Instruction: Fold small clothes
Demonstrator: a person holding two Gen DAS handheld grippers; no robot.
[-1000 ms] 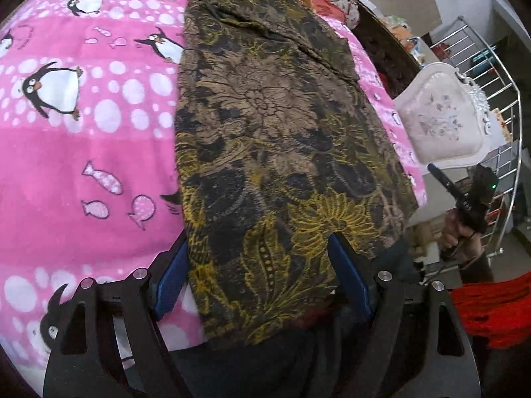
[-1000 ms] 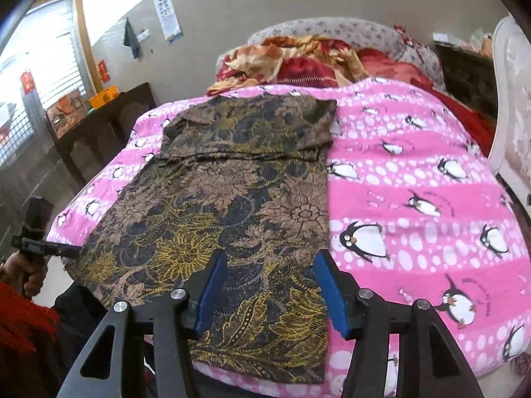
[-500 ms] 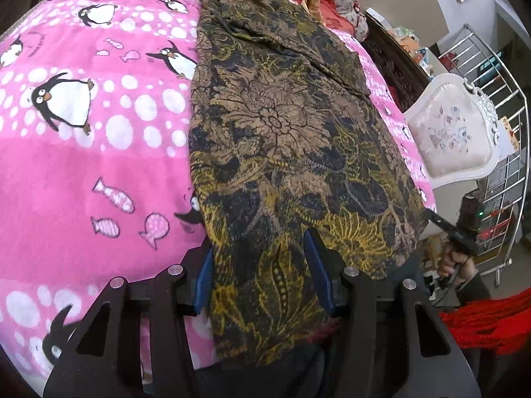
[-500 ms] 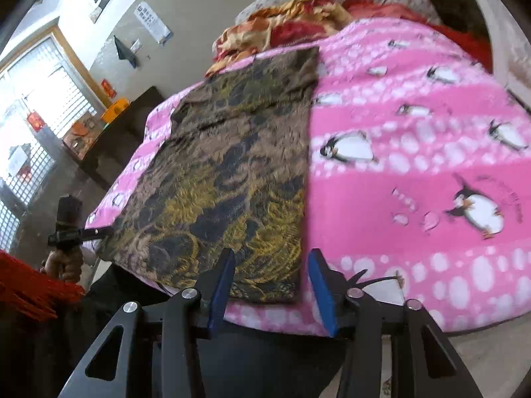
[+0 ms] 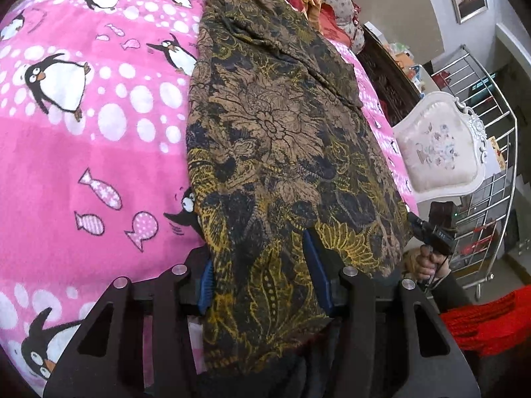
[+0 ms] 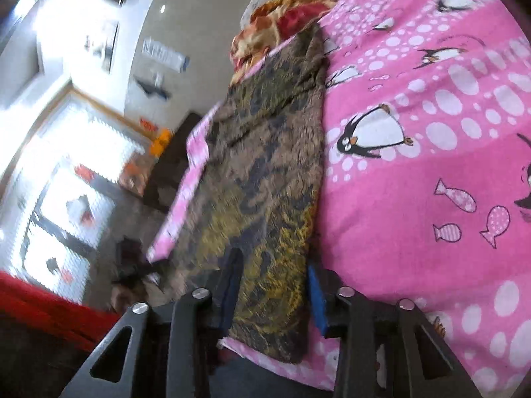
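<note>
Left gripper (image 5: 262, 273) tilted down astride garment (image 5: 285, 139) hem; right gripper (image 6: 270, 290) closing — rolled.

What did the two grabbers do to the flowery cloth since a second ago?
Both narrowed around the near hem of the cloth. The left gripper closed on one corner; the right gripper dipped toward the other, tilting, jaws closing with the hem between them. The cloth stayed flat on the blanket.
</note>
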